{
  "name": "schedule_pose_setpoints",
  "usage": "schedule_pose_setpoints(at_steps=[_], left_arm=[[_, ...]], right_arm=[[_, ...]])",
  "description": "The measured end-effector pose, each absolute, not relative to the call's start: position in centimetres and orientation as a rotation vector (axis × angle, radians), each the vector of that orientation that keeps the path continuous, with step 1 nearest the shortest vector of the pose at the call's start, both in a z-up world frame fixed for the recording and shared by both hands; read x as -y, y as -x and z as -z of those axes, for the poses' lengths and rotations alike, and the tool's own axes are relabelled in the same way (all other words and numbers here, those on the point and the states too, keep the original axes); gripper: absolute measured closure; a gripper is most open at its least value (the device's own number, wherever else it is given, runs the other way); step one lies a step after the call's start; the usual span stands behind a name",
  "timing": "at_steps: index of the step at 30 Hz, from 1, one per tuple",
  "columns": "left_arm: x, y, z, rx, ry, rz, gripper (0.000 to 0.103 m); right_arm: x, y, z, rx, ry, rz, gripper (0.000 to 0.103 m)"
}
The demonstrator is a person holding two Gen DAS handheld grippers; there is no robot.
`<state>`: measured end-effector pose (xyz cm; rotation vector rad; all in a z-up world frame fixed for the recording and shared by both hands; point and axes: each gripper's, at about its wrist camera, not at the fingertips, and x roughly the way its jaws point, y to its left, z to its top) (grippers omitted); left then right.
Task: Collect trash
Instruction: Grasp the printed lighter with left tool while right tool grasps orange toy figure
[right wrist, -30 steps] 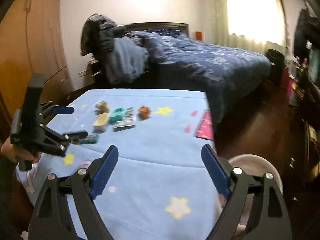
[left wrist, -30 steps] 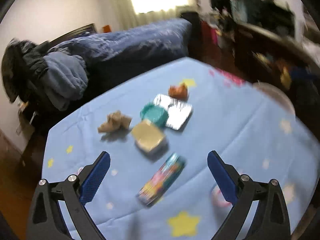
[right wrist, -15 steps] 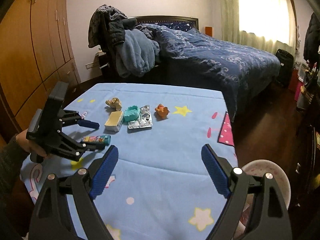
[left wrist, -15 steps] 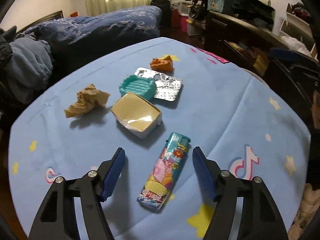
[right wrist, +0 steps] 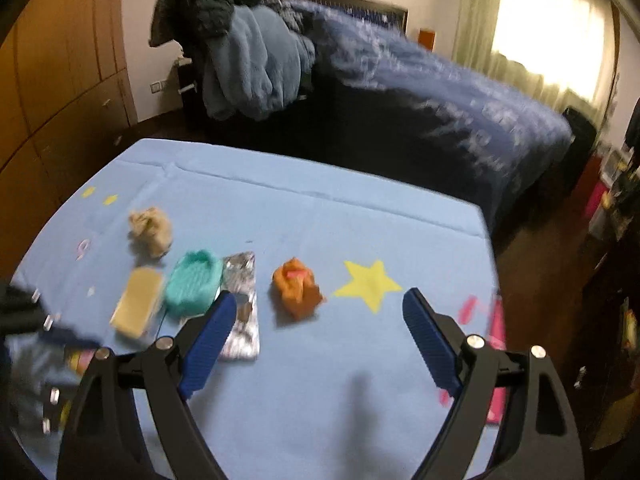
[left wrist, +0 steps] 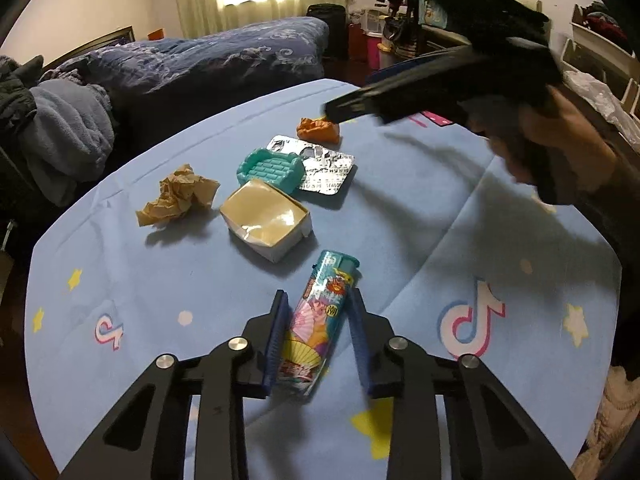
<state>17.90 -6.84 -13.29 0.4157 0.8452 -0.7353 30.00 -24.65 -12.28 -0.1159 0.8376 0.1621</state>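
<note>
A: How many pieces on the blue cloth [left wrist: 400, 216]?

B: Six. One lighter [left wrist: 320, 320], one open paper box [left wrist: 266, 220], one teal tray [left wrist: 272, 168], one foil blister pack [left wrist: 326, 168], one brown paper wad [left wrist: 178, 196], one orange wad [left wrist: 318, 130].

A: Where's the lighter?

B: Lower centre of the left wrist view, lying flat, between the two blue pads of the left gripper [left wrist: 318, 332]. The pads sit narrowed along both its sides; whether they press it I cannot tell.

A: And the right gripper [right wrist: 318, 340]?

B: Spread wide, nothing between the pads. In its own view the orange wad [right wrist: 298, 292] lies centre frame just beyond the tips, the foil pack [right wrist: 242, 304] behind the left pad. In the left view it is a blurred dark shape at upper right, its tip over the orange wad.

A: The rest?

B: The tray overlaps the foil pack; the box sits just below it; the brown wad lies left of both.
</note>
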Motion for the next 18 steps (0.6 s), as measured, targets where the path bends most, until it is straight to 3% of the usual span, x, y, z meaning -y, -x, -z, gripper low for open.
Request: schedule_pose_setpoints(at_steps=[2,3,5,6,8,9,18], left_arm=[[7.0,-17.9,13.2,-0.852,-0.417,0.720,0.073],[7.0,-17.9,13.2,-0.855,-0.415,0.713,0.073],[7.1,-17.8,13.2,-0.850,-0.422,0.706,0.073],[7.1,-17.7,13.3,-0.845,-0.425,0.704,0.073],[6.9,-17.6,13.3,-0.846,-0.412,0.704,0.073],[6.8,-17.7,13.3,-0.846,-0.405,0.705,0.073],[6.9,-17.3,13.3,-0.837,-0.373,0.648,0.075]], right_arm=[[24.5,-31.7,13.2,-0.867,0.123,-0.153,0.018],[24.4,-32.3,13.7,-0.887,0.126,-0.152,0.023],[24.4,-33.6,14.7,-0.935,0.113,-0.161,0.036],[24.4,-34.0,15.2,-0.953,0.105,-0.167,0.049],[24.6,-34.4,15.2,-0.953,0.072,-0.199,0.060],[24.6,-34.5,15.2,-0.955,0.071,-0.207,0.074],[24.5,-31.5,14.4,-0.899,0.083,-0.219,0.076]])
